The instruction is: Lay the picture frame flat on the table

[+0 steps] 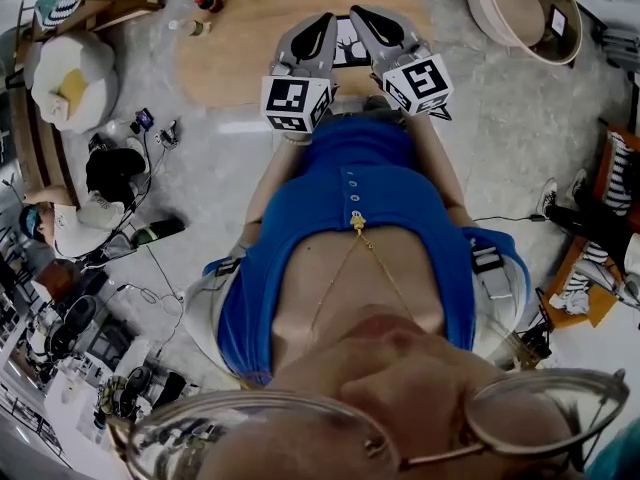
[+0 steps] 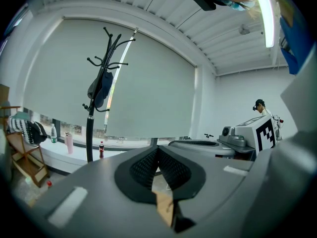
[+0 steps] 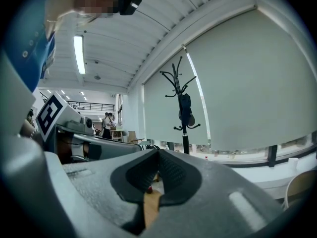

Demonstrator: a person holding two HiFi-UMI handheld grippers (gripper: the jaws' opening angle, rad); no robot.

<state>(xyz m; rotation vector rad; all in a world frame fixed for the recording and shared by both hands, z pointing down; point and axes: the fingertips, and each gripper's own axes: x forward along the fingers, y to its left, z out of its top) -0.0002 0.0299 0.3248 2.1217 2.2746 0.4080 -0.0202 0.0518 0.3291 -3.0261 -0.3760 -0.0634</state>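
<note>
The left grey gripper point(image 2: 158, 149) and the right point(image 3: 158, 152) have fingers pressed together, empty. A black-and-white picture frame point(image 1: 350, 46) sits at twelve o'clock between them on an oval wooden table point(image 1: 230, 58) (grey floor point(image 1: 500, 118) around).

Head camera: high up, looks steeply down past blue shirt point(image 1: 330, 183) onto wooden table point(image 1: 230, 58). Left gripper point(image 2: 157, 150) camera and right gripper point(image 3: 158, 155) camera: ride close behind jaws, face level toward window blind point(image 2: 158, 83). Both gripper views share coat stand point(image 2: 90, 128) and blind.
</note>
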